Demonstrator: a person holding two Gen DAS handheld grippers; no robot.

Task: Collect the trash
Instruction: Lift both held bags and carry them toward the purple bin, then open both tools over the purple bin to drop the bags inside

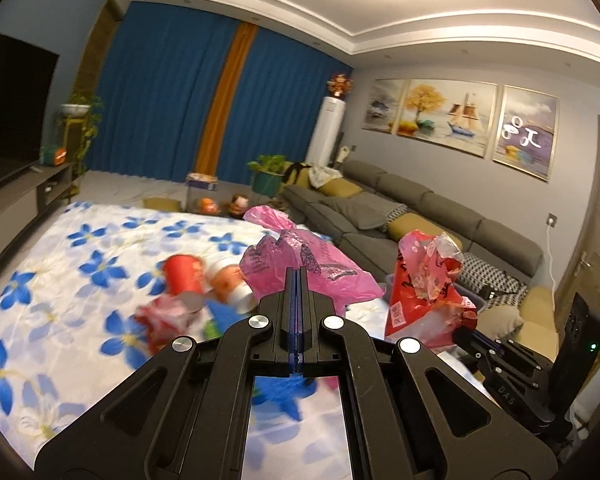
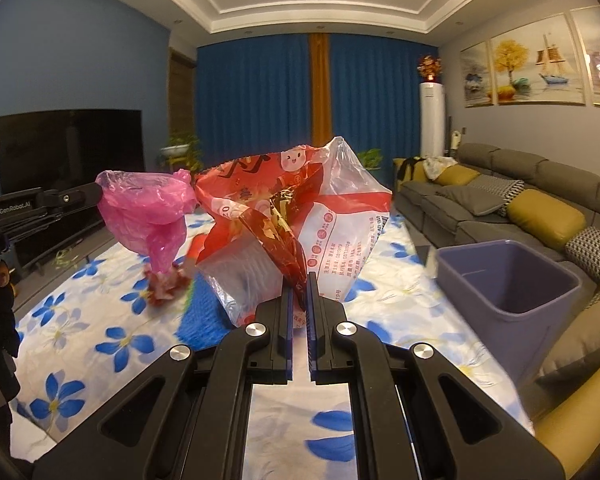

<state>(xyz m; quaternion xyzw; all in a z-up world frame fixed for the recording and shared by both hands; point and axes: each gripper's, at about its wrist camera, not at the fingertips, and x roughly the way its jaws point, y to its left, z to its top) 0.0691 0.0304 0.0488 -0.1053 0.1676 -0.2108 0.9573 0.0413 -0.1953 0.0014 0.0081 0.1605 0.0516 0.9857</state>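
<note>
Two plastic bags hang in the air above the counter [image 2: 384, 300], which wears a white cloth printed with blue flowers. One left gripper [image 1: 296, 276] has its jaws pressed fully together on the edge of the pink bag [image 1: 300, 256], lifting it clear of the cloth. One right gripper [image 2: 299, 284] pinches a twisted fold of the red-and-clear printed bag [image 2: 300, 216] between nearly closed jaws. Beneath the bags lie a red paper cup [image 1: 184, 276], an orange-and-white cup [image 1: 236, 284] on its side and a crumpled red wrapper [image 1: 164, 320], all blurred. An empty purple bin [image 2: 508, 280] stands at the counter's right edge, near the grey sofa [image 2: 500, 196].
</note>
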